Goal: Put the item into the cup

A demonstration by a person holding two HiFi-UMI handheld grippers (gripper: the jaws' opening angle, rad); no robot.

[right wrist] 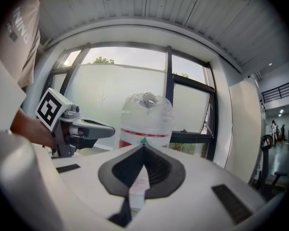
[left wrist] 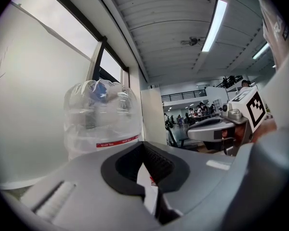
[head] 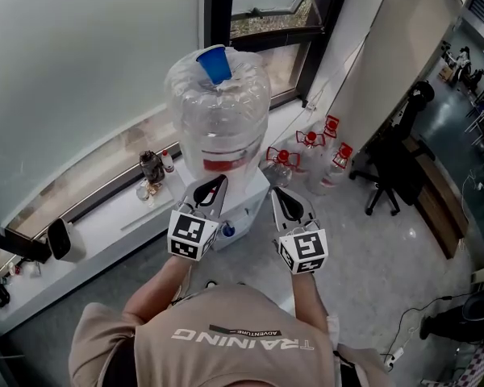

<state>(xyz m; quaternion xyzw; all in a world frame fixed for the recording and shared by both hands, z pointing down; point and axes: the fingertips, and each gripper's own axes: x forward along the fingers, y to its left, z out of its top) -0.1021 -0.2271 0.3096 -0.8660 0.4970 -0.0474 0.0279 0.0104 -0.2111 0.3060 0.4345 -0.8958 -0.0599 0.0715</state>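
A person faces a white water dispenser (head: 252, 206) that carries a large clear water bottle (head: 218, 127). A blue cup (head: 215, 63) sits on the middle of the bottle's top. The left gripper (head: 222, 181) and right gripper (head: 277, 192) are side by side just in front of the bottle's lower part. Each has its jaws pressed together at the tips, and whether either holds anything cannot be told.

Left forearm (head: 157, 287) and right forearm (head: 306, 290) are bare and reach forward from the torso. Left gripper (head: 216, 188) and right gripper (head: 284, 201) sit side by side, near each other but apart, both pointing ahead. Left jaws are closed with tips touching; right jaws are the same. Left marker cube (head: 191, 235) and right marker cube (head: 302, 251) face up, each over its hand.
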